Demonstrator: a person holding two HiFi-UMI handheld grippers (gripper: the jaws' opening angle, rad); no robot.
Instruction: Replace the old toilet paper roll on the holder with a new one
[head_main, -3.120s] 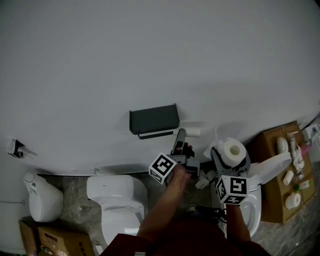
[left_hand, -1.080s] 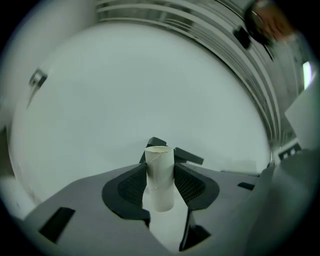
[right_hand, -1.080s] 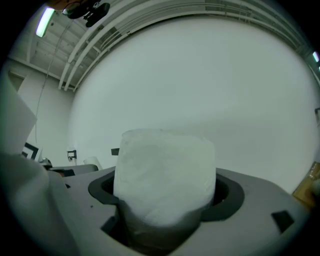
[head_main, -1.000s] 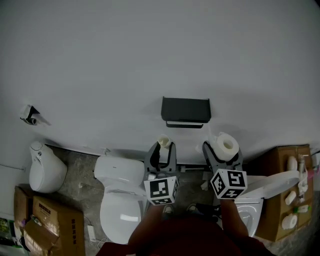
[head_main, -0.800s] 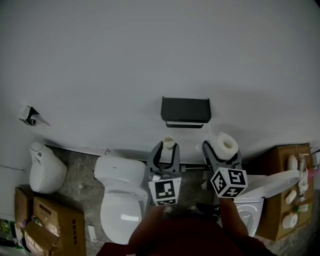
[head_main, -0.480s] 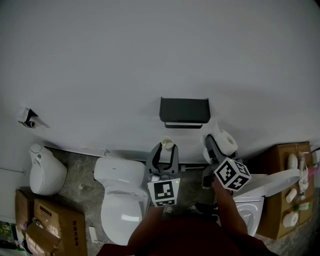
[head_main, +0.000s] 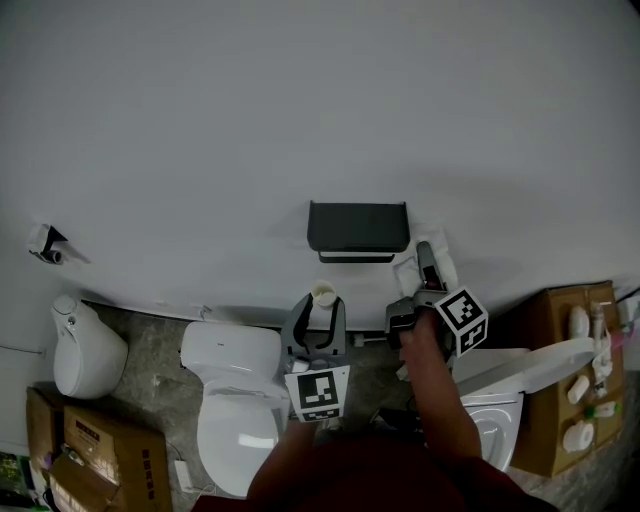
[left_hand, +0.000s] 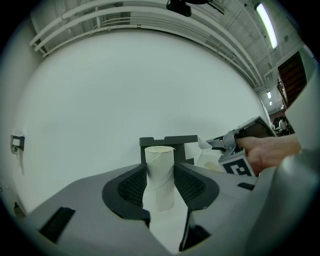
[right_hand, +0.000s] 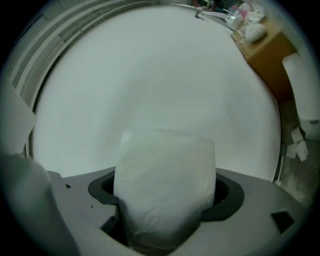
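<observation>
The roll (right_hand: 165, 182) is full and white, soft-sided with a faint embossed pattern, and it fills most of the right gripper view. My right gripper (head_main: 426, 265) is clamped on it, with the jaws spread wide round its body and the pads pressing into the paper. From the head view that gripper lies rolled onto its side, with the roll just beside the lower right corner of the holder (head_main: 357, 228) and close to the wall (head_main: 300, 120). The holder is a dark box fixed to the white wall, with a pale bar along its underside. The tube (left_hand: 159, 172) is bare pale cardboard with a spiral seam. It stands upright between the jaws of my left gripper (head_main: 320, 312), which grips it from both sides with the jaws only partly closed. That gripper points level at the wall and holds the tube below the holder, a little left of its middle and apart from it. In the left gripper view the tube's top edge overlaps the holder's front, and my right hand (left_hand: 267, 150) shows to the right of the holder.
</observation>
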